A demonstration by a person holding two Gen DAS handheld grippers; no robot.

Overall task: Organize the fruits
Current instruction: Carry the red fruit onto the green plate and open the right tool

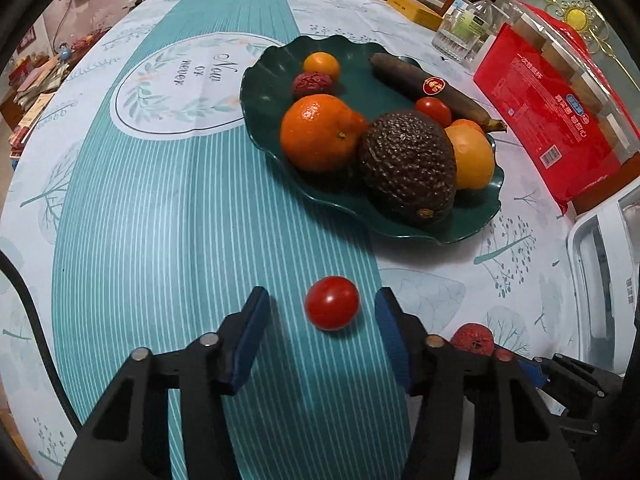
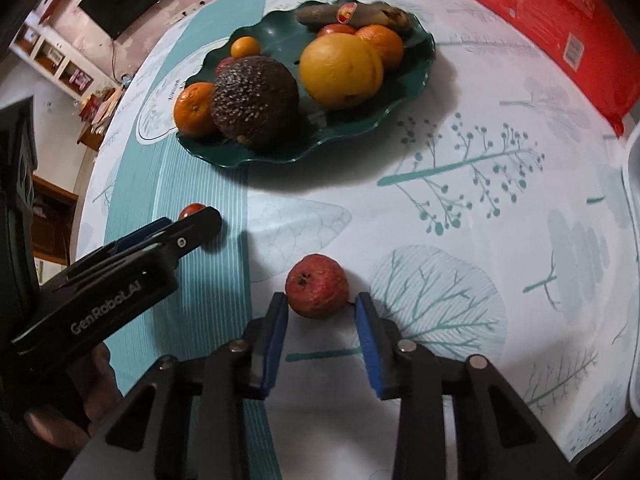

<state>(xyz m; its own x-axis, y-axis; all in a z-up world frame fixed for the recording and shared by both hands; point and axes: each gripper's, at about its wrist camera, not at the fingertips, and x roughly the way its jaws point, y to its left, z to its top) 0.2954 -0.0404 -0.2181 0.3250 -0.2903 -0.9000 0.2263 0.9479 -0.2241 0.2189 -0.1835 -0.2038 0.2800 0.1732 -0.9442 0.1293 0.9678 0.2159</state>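
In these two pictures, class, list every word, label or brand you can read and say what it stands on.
"Now or never": tablecloth medallion, seen upside down.
"GenRobot.AI": side of the left gripper.
Red package: Chinese print and barcode, too small to read.
Banana sticker: unreadable.
Yellow box: blurred.

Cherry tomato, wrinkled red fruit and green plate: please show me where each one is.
cherry tomato [image 1: 332, 303], left wrist view, middle of its skin.
wrinkled red fruit [image 2: 317, 286], right wrist view, middle of its body.
green plate [image 1: 476, 222], left wrist view, near rim.
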